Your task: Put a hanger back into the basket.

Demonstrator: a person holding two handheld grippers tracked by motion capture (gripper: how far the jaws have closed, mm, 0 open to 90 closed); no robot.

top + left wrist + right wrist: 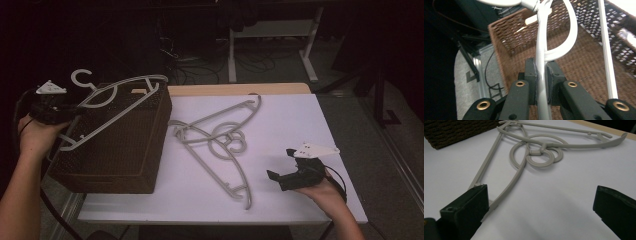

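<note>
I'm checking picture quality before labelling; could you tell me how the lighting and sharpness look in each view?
High view: dim, the room behind nearly black, the white table the brightest patch. Left gripper view: the held hanger overexposed, the basket weave slightly blurred. Right gripper view: evenly lit, hangers on the table sharp, near jaws soft.

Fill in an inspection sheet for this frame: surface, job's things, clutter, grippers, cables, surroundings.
Surface: white table top with a wooden strip along its far edge.
Job's things: one grey hanger held above the brown woven basket; two more hangers lie overlapped on the table.
Clutter: nothing seen.
Grippers: left gripper shut on the held hanger's bar, at the basket's left side; right gripper open, low over the table right of the lying hangers, holding nothing.
Cables: a cable trails from the right gripper; loose cables lie on the floor beyond the table.
Surroundings: dark room, white desk frame behind.
</note>
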